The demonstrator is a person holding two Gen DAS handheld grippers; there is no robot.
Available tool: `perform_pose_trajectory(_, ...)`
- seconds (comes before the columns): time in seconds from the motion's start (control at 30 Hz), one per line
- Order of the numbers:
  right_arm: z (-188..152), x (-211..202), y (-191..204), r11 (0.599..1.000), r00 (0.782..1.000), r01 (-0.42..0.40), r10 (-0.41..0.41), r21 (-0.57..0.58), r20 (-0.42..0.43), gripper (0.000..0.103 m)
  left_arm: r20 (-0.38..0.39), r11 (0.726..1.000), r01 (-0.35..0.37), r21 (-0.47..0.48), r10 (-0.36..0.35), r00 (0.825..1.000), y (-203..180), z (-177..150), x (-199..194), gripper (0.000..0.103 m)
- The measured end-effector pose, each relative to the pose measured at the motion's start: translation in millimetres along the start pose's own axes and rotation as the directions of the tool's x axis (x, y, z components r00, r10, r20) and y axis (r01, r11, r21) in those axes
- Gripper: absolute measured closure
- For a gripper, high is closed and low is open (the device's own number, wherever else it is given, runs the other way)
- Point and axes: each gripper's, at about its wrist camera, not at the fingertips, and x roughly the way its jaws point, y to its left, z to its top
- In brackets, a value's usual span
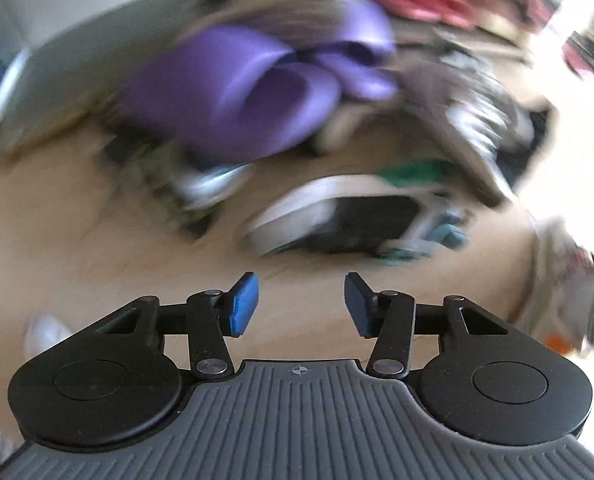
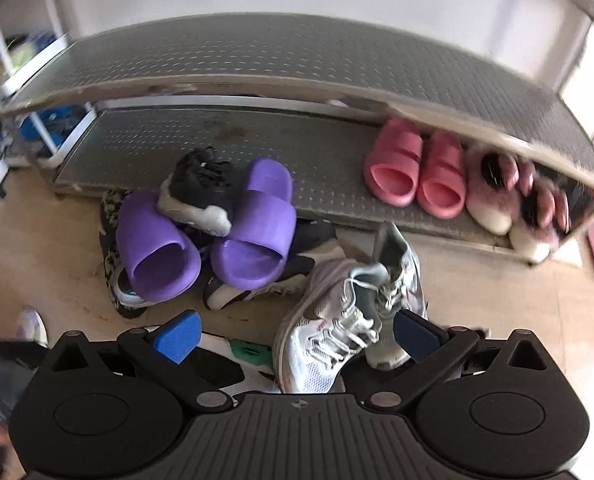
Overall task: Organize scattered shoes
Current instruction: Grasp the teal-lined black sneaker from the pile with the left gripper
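The right claw (image 2: 293, 340) hangs spread wide and empty just over the white mesh sneaker (image 2: 325, 332) on the floor before the shelf (image 2: 217, 148); the left claw (image 1: 301, 304), likewise released, hovers over bare floor near the blurred purple slides (image 1: 241, 88). Judging by that, close across the sneaker's narrow width, at the laces — not along its length. Its long axis runs toe-near, heel toward the shelf, leaning on a second sneaker (image 2: 397, 276).

The left wrist view is motion-blurred; beside the purple slippers (image 1: 253, 80), the other shoes (image 1: 337, 216) smear beyond telling.
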Motion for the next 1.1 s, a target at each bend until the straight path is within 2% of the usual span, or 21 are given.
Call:
perform_pose_trajectory(0.03,0,0,-2,1.0,1.0,0.005,-0.005,0.002,-0.004,0.001,0.042,0.995,-0.01,0.095,0.006,0.999,-25,3,9,0.032)
perform_pose_trajectory(0.07,-1,0,-4,1.0,1.0,0.015,-0.015,0.002,-0.009,0.001,0.067,0.989,-0.026,0.147,0.016,0.998,-41,4,16,0.026)
perform_pose_trajectory(0.1,-1,1,-5,1.0,1.0,0.027,-0.027,0.0,-0.017,0.001,0.074,0.986,-0.031,0.164,0.019,0.997,-46,4,18,0.025)
perform_pose_trajectory(0.2,-2,5,-15,0.999,0.998,0.046,-0.045,0.013,-0.04,0.001,0.152,0.927,-0.105,0.361,0.052,0.987,-98,4,45,0.025)
perform_pose_trajectory(0.27,-2,6,-24,0.998,0.997,0.056,-0.054,0.03,-0.053,0.001,0.213,0.856,-0.184,0.483,0.089,0.973,-121,-2,60,0.025)
perform_pose_trajectory(0.3,-2,7,-28,0.997,0.997,0.061,-0.059,0.039,-0.059,0.001,0.225,0.837,-0.199,0.509,0.094,0.97,-125,-3,64,0.025)
perform_pose_trajectory(0.33,-1,6,-31,0.997,0.997,0.062,-0.059,0.051,-0.059,0.001,0.26,0.775,-0.247,0.582,0.111,0.959,-137,-9,75,0.025)
perform_pose_trajectory(0.37,-1,5,-34,0.996,0.997,0.06,-0.056,0.064,-0.056,0.001,0.27,0.732,-0.271,0.626,0.122,0.955,-144,-13,85,0.025)
perform_pose_trajectory(0.53,-1,-1,-49,0.99,0.998,0.051,-0.046,0.131,-0.043,0.001,0.222,0.64,-0.269,0.72,0.155,0.963,-149,-18,120,0.027)
perform_pose_trajectory(0.6,-1,-3,-55,0.986,0.998,0.047,-0.042,0.158,-0.037,0.001,0.226,0.592,-0.288,0.753,0.178,0.958,-154,-18,135,0.028)
perform_pose_trajectory(0.67,0,-6,-61,0.982,0.999,0.043,-0.038,0.185,-0.031,0.001,0.228,0.522,-0.321,0.791,0.236,0.945,-159,-13,157,0.025)
perform_pose_trajectory(0.7,0,-7,-64,0.979,0.999,0.041,-0.036,0.198,-0.028,0.001,0.225,0.51,-0.321,0.798,0.241,0.944,-159,-12,160,0.021)
perform_pose_trajectory(0.73,0,-8,-67,0.977,0.999,0.039,-0.034,0.211,-0.025,0.001,0.211,0.487,-0.313,0.815,0.252,0.944,-159,-9,167,0.022)
perform_pose_trajectory(0.77,0,-9,-70,0.974,0.999,0.037,-0.032,0.224,-0.022,0.001,0.199,0.477,-0.313,0.821,0.274,0.941,-160,-5,170,0.024)
perform_pose_trajectory(0.8,0,-11,-73,0.971,0.999,0.034,-0.031,0.237,-0.019,0.001,0.193,0.478,-0.311,0.821,0.28,0.94,-161,-3,170,0.032)
perform_pose_trajectory(0.93,12,-9,-78,0.953,1.0,0.019,-0.022,0.304,0.005,0.001,0.071,0.662,-0.232,0.713,0.262,0.963,-148,31,149,0.053)
perform_pose_trajectory(0.97,13,-11,-78,0.951,1.0,0.013,-0.019,0.31,0.015,0.001,0.047,0.717,-0.218,0.662,0.251,0.967,-142,39,141,0.062)
perform_pose_trajectory(1.0,14,-14,-78,0.95,1.0,0.007,-0.016,0.313,0.025,0.001,0.031,0.756,-0.208,0.62,0.241,0.97,-136,46,134,0.067)
perform_pose_trajectory(1.03,14,-16,-76,0.95,0.999,0.003,-0.014,0.312,0.033,0.001,-0.003,0.816,-0.169,0.553,0.204,0.979,-124,56,122,0.069)
perform_pose_trajectory(1.1,14,-19,-73,0.952,0.999,-0.004,-0.011,0.305,0.047,0.001,-0.074,0.89,-0.12,0.439,0.169,0.983,-107,68,111,0.077)
